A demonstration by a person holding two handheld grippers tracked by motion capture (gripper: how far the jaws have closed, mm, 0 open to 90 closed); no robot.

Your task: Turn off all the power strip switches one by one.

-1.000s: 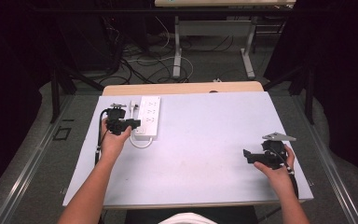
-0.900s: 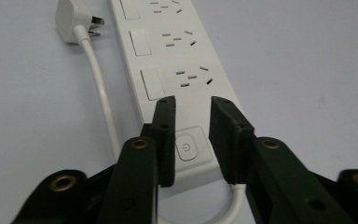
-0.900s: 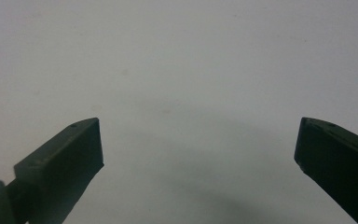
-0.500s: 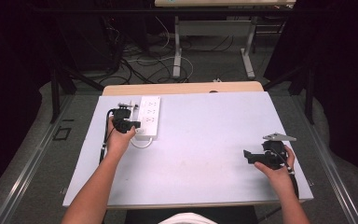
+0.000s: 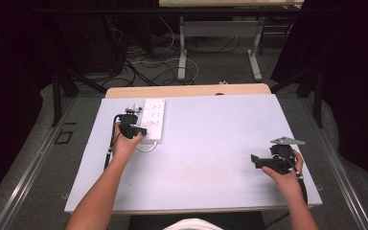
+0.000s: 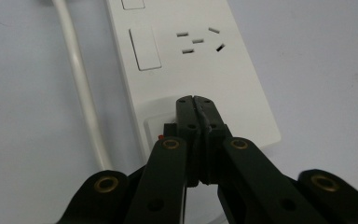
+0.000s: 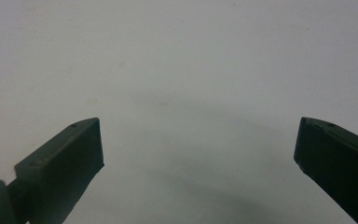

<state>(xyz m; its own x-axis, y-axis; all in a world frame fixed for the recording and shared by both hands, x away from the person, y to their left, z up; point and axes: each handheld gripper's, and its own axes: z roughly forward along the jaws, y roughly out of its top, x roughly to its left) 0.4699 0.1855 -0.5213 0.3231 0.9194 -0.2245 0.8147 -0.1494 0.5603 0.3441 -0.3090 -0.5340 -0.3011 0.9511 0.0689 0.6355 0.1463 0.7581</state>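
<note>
While closed, left gripper (image 6: pixel 196 100) on power strip (image 6: pixel 205 70).

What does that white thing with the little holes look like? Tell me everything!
The power strip is a long, flat, white bar that looks like plastic. It has socket slots and rectangular switches beside them. It lies flat at the far left of the pale table, with a white cord running alongside. The shut left tool has its tips over the strip's near-end switch; contact is unclear.

White plastic power strip (image 5: pixel 153 120) and white round cable (image 6: pixel 81 88) crowd table's far-left corner; pale grey tabletop (image 5: pixel 211 143) between hands open.
</note>
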